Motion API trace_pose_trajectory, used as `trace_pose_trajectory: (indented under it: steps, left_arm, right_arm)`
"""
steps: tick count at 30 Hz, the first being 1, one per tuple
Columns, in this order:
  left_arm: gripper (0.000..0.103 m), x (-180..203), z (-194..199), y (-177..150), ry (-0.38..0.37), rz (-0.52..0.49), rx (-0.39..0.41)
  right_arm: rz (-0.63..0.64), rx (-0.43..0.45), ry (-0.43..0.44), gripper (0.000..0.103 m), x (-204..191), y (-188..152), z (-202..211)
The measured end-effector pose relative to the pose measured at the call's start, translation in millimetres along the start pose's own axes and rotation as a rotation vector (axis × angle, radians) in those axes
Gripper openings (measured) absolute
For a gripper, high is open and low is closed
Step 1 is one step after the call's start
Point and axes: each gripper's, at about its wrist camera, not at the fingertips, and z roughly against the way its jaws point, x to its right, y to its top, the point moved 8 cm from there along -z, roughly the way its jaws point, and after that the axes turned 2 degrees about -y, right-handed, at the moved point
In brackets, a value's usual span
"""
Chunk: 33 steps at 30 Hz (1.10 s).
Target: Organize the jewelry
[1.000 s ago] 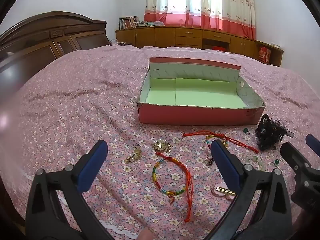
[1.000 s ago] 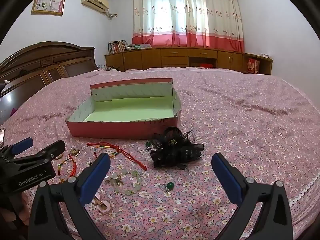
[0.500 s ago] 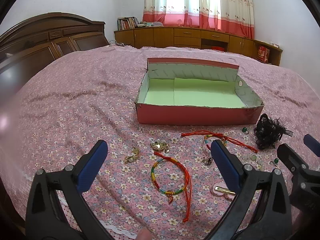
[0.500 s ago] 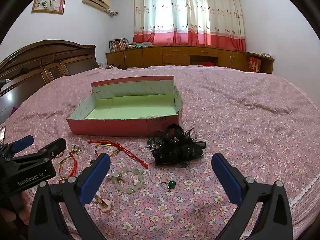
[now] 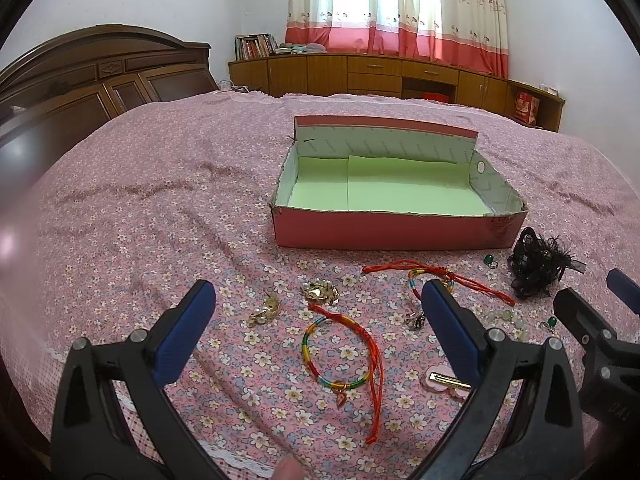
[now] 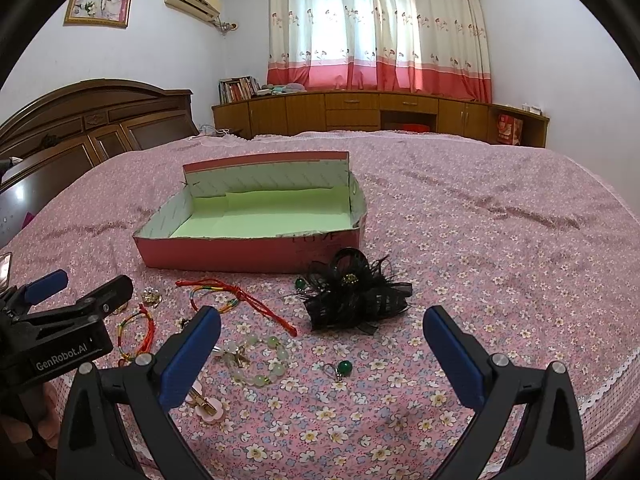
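- We see a bed [image 5: 120, 216] under a pink floral sheet filling both views; everything lies on it.
- Pink box [image 5: 396, 232] with a pale green floor sits open at 12 o'clock from our left gripper, 11 o'clock from the right one [image 6: 248, 254]. Nothing inside it that we can make out.
- Left gripper [image 5: 316, 320]: jaws spread wide, holding nothing, poised over the jewelry. Right gripper [image 6: 322, 340]: likewise spread wide and empty.
- Black feathered hair clip [image 6: 356, 294] lies just beside the box's near right corner, 12 o'clock from the right gripper.
- Red cord bracelet [image 5: 440, 274] stretches along the sheet in front of the box.
- Rainbow bracelet [image 5: 340, 344] with a red cord lies between the left fingers, near 12 o'clock.
- Pale green bead bracelet [image 6: 256, 360] lies close by the right gripper's left finger.
- Pink hair clip [image 5: 444, 380] sits at 3 o'clock of the rainbow bracelet.
- Two gold brooches [image 5: 320, 290] [image 5: 264, 312] lie at 11 o'clock of the rainbow bracelet.
- Green bead earring [image 6: 340, 370] rests apart, below the black clip.
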Motion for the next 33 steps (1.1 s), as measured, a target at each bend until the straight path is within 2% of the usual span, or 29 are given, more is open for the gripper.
trace_pose_trajectory:
  steps: [33]
  left_arm:
    - [0.096, -0.6, 0.7, 0.7, -0.002, -0.006, 0.007]
  right_arm:
    - [0.001, 0.003, 0.0, 0.103, 0.1, -0.4, 0.5]
